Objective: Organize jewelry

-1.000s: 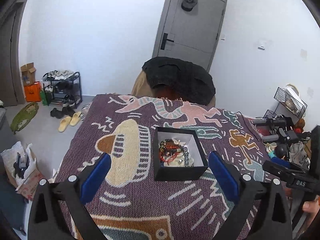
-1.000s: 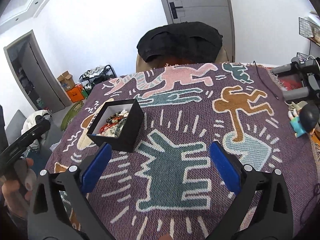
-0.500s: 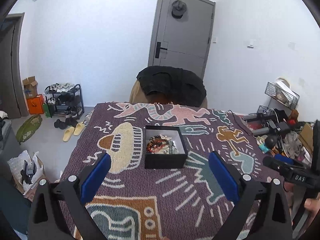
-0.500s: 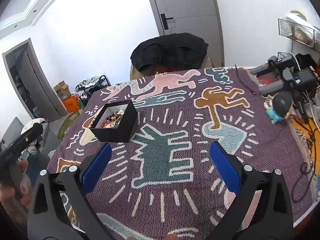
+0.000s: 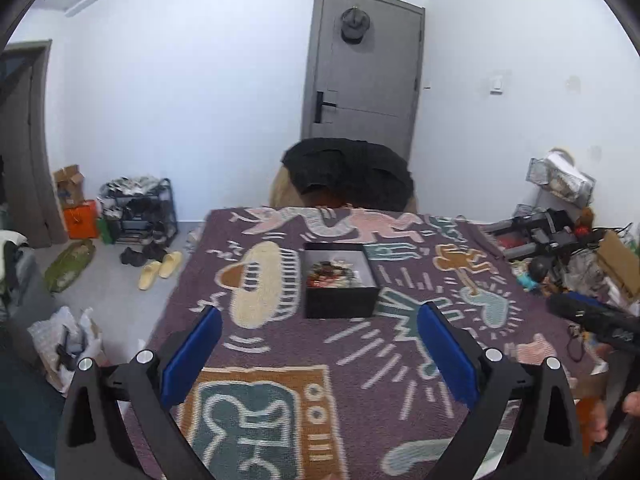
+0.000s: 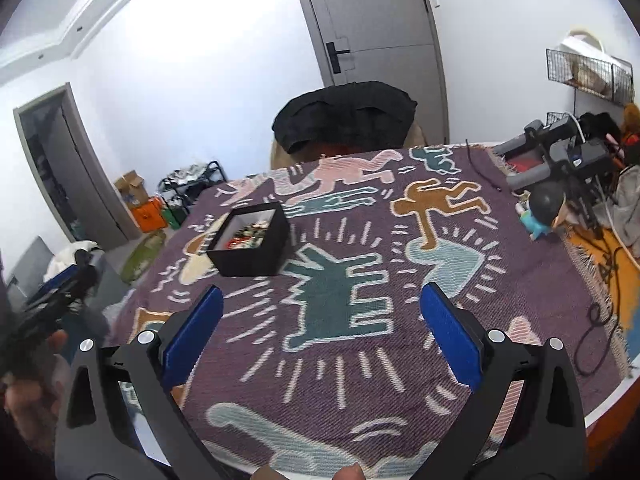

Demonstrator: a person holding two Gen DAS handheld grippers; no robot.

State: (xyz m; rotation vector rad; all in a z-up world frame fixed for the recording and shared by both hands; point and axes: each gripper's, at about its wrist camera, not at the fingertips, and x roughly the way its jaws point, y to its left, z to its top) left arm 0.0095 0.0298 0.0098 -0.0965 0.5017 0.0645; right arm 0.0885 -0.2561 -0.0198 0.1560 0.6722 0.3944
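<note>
A black square box [image 5: 340,280] with a white lining holds a tangle of beaded jewelry [image 5: 330,274] in red, green and pale colours. It sits on a purple patterned blanket [image 5: 360,360] that covers the table. My left gripper [image 5: 320,354] is open and held back from the box, with nothing between its blue pads. In the right wrist view the same box [image 6: 252,240] lies to the upper left of my right gripper [image 6: 320,338], which is also open and empty above the blanket [image 6: 360,340].
A chair draped with a black garment [image 5: 348,172] stands at the table's far edge before a grey door [image 5: 364,68]. Cluttered gear, cables and a small figurine [image 6: 542,210] crowd the table's right side. A shoe rack [image 5: 136,208] and boxes stand on the floor at left.
Both grippers have pulled back and upward from the box, so it looks smaller and farther away. Their jaws stay equally wide and empty.
</note>
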